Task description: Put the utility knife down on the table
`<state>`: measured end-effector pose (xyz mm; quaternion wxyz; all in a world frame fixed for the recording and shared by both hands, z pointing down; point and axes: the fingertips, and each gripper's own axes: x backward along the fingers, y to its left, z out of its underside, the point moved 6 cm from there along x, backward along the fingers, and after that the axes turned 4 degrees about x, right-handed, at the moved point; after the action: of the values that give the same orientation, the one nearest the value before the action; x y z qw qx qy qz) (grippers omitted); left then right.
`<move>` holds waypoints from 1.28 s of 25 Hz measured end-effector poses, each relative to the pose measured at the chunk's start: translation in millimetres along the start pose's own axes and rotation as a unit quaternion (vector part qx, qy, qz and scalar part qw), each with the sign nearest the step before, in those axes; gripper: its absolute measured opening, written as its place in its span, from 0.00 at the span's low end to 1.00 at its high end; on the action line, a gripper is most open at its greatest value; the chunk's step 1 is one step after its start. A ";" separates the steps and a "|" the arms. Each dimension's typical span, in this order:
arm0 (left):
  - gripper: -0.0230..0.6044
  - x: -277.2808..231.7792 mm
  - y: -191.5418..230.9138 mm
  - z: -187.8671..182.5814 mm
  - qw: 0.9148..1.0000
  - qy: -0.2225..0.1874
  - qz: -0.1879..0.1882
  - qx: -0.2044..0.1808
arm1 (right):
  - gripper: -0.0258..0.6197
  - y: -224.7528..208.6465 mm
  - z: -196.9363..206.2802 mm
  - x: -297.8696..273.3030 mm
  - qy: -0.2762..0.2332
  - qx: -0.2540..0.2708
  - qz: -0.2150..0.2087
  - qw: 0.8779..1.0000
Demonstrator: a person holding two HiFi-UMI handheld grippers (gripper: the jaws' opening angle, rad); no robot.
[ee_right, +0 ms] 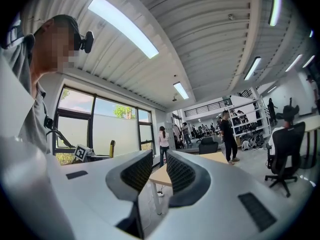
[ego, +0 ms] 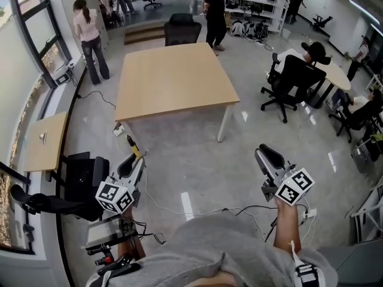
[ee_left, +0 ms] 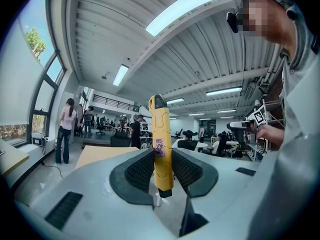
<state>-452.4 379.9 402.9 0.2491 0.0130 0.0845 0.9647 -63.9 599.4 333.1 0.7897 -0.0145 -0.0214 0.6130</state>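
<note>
Bench (ego: 173,76) sits upper centre; left claw (ego: 135,158) pinches the knife (ee_left: 161,139) mid-handle, likely light, stiff, slick; right claw (ee_right: 159,173) narrow, empty.

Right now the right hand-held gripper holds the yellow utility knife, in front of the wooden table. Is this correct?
No, the left hand-held gripper holds the yellow utility knife, in front of the wooden table. The left gripper view shows the grip; the right hand-held gripper is empty.
</note>
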 end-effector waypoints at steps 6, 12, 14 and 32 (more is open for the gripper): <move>0.21 -4.6 2.8 0.7 1.000 0.012 -0.006 0.002 | 0.16 -11.6 3.1 -14.1 0.003 -0.009 -0.007 1.000; 0.21 -24.5 -5.9 2.8 0.999 0.027 -0.026 -0.005 | 0.16 -46.2 10.9 -27.3 -0.005 -0.023 -0.029 0.999; 0.21 -37.0 -9.9 -0.8 0.999 0.029 -0.038 -0.008 | 0.16 -65.4 14.5 -30.0 -0.005 -0.031 -0.037 0.999; 0.21 -189.0 -52.8 -24.5 0.994 0.047 -0.098 -0.019 | 0.16 -255.6 11.7 -54.8 -0.016 -0.068 -0.077 0.995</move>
<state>-263.3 330.3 373.0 0.3387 -0.0456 0.0783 0.9365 169.3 482.9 356.4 0.8314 -0.0565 -0.0764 0.5476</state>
